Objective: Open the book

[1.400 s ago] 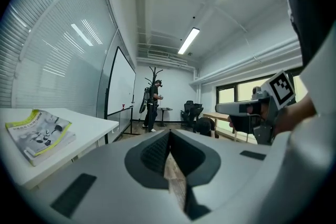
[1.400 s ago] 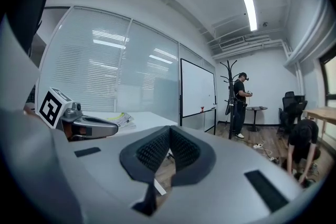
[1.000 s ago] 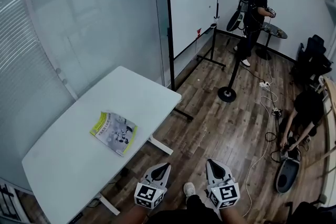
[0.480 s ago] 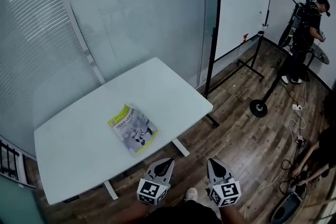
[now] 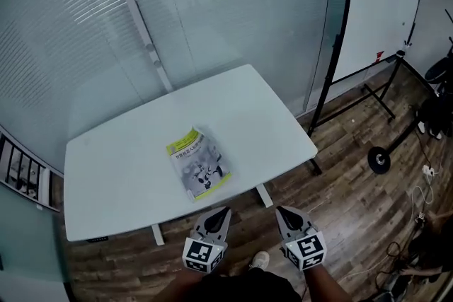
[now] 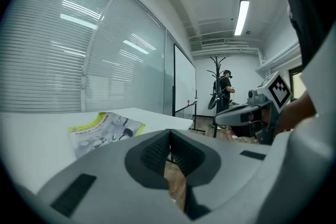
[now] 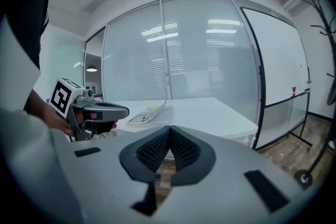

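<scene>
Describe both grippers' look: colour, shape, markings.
Both the left gripper and right gripper have light grey shells tapering to a point, with black ribbed pads inside. Each carries a white cube printed with black square markers.

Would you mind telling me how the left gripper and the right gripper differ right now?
The left gripper sits nearer the closed book than the right gripper. In the head view the left gripper's tip leans right, the right gripper's leans left. Shared: both have jaws together, hold nothing, and are short of the table.
</scene>
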Demonstrator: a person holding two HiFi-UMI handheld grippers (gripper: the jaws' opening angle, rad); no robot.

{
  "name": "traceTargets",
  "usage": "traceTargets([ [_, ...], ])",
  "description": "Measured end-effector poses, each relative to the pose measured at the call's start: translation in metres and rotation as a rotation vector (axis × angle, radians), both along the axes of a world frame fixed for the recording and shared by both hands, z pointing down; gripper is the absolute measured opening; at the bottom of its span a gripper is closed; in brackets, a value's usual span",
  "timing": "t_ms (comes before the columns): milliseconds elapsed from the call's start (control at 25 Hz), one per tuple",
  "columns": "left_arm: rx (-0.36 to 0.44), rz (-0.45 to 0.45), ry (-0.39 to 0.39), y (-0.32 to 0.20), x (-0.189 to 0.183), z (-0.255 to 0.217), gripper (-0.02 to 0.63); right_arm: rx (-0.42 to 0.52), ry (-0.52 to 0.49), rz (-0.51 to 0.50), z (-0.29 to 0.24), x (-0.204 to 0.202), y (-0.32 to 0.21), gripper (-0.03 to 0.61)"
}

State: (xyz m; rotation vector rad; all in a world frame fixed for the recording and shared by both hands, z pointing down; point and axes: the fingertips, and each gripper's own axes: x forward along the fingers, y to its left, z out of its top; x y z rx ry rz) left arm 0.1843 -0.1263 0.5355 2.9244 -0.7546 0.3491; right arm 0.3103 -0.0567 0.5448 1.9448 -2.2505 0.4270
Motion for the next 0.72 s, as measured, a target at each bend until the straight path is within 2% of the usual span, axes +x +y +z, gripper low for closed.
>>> traceTargets([
  [240,-0.011,-0.111,-0.031,-0.012,-0.019,0.004,0.011,-0.027,-0.042,-0.122,-0.01,-0.021,-0.033,0.005],
  [440,0.014,-0.124,-0.063,-0.026,-0.023,0.002,0.011,0.014,-0.091,-0.207,0.005,-0.036,-0.064,0.005],
  [600,0.022,-0.178,-0.061,-0.047,-0.046,-0.006,0.011,0.018,-0.123,-0.266,-0.014,-0.064,-0.099,0.006],
  [720,0.047,-0.209,-0.053,-0.062,-0.061,-0.017,0.011,0.009,-0.099,-0.332,-0.017,-0.086,-0.121,0.005],
])
